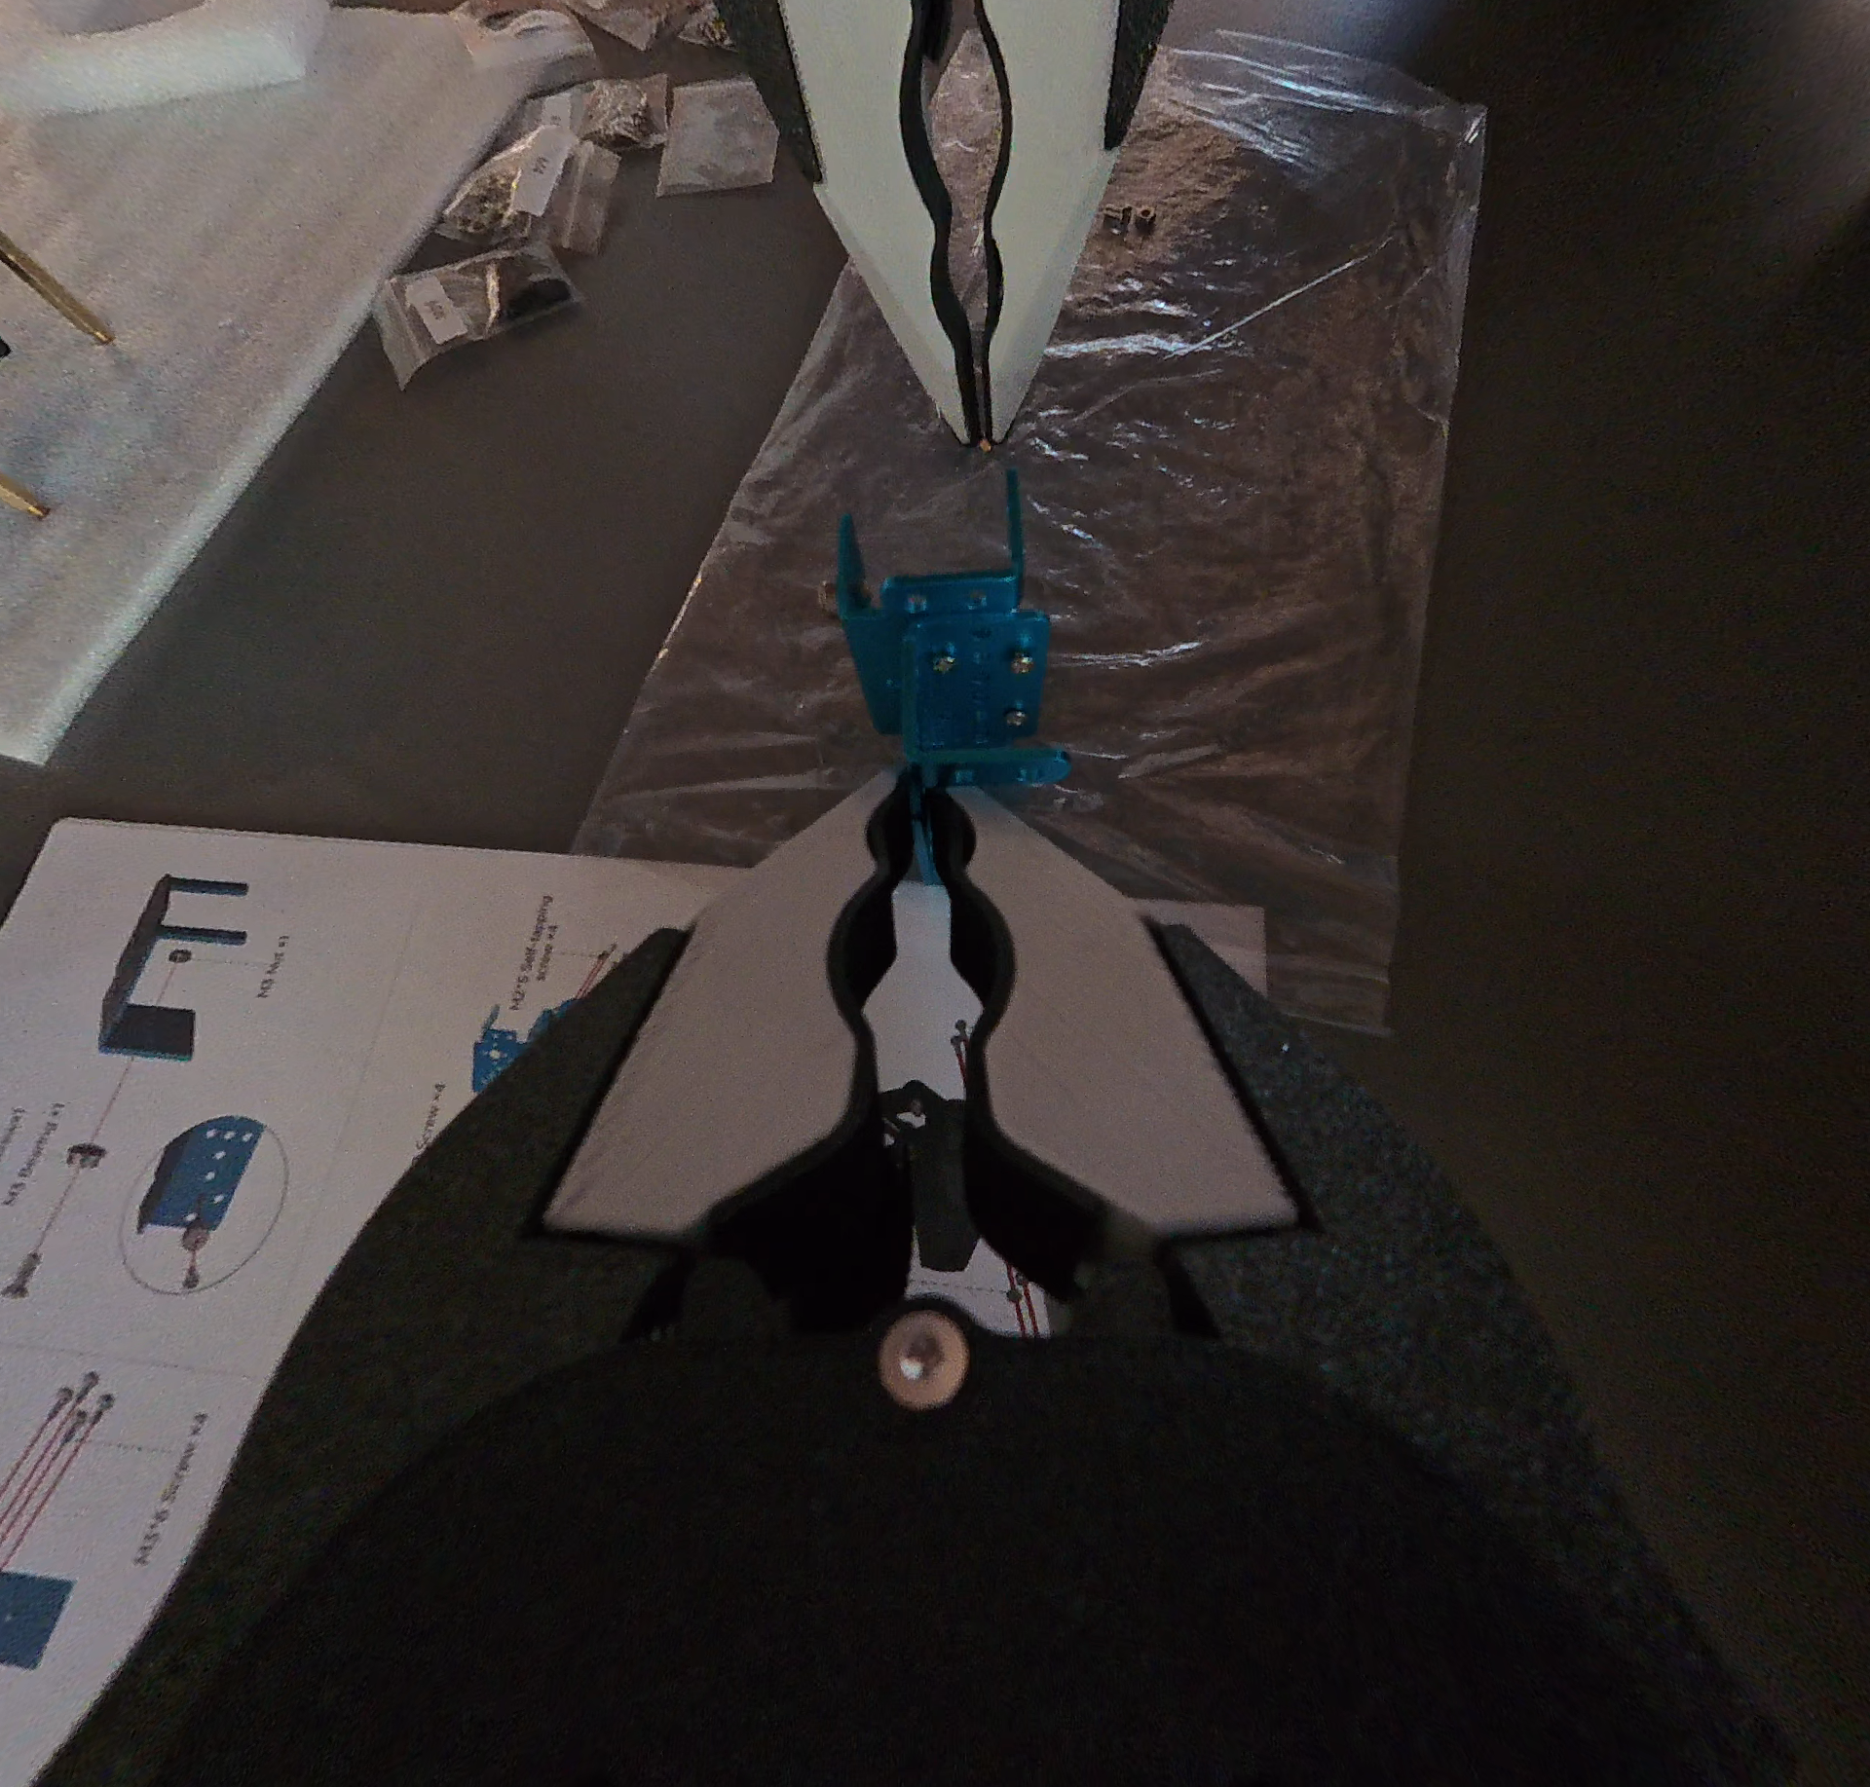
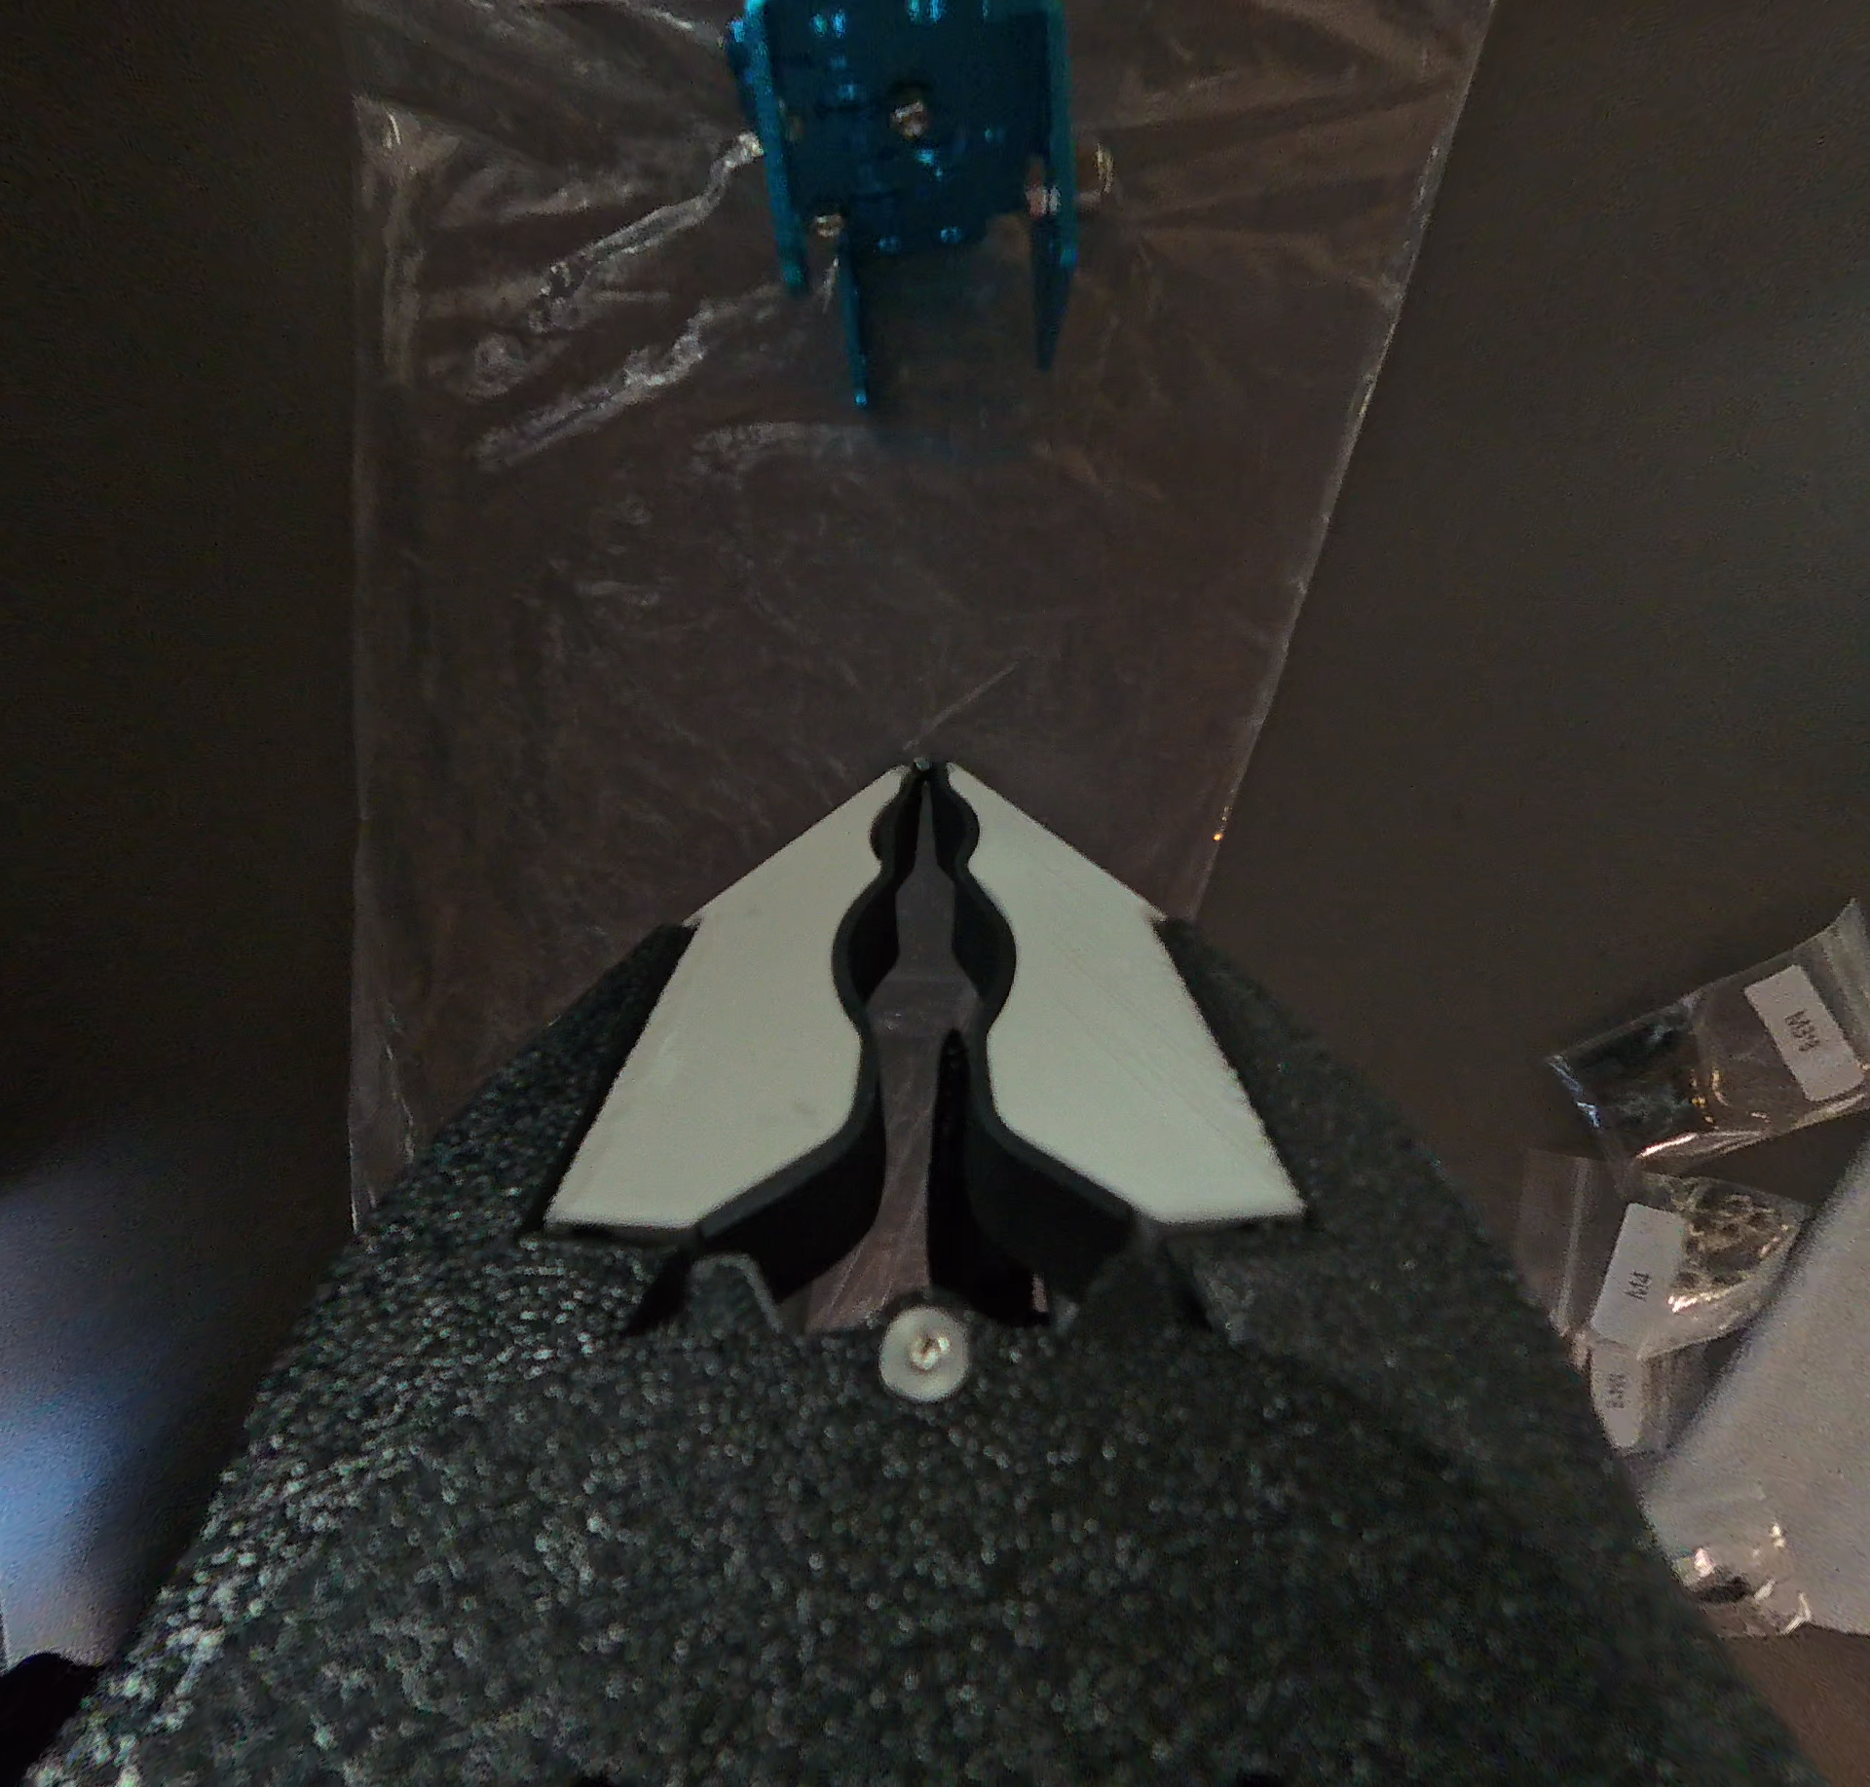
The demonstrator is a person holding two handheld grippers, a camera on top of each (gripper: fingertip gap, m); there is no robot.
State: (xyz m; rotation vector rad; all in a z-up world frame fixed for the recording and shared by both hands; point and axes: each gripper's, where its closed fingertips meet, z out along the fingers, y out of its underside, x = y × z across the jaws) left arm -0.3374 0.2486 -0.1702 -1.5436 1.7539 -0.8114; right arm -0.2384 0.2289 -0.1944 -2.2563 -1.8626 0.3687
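Observation:
My left gripper [image 1: 926, 789] is shut on the lower edge of a blue metal bracket assembly [image 1: 951, 666] with several small screws in it. It holds the assembly upright above a clear plastic bag [image 1: 1235, 524]. The assembly also shows at the top of the right wrist view [image 2: 911, 140]. My right gripper [image 2: 923, 769] is shut, with a tiny brass-coloured piece [image 2: 921, 763] pinched at its very tip. In the left wrist view the right gripper [image 1: 980, 431] points down at the assembly's top prongs, a short gap above them.
A printed instruction sheet [image 1: 304, 1030] lies under my left gripper. Several small bags of hardware [image 1: 506, 190] and white foam [image 1: 152, 251] lie at the far left; more small bags [image 2: 1710, 1081] show in the right wrist view. Small dark parts [image 1: 1128, 219] rest on the plastic bag [image 2: 789, 575]. About 11 cm separates my left fingertips from my right.

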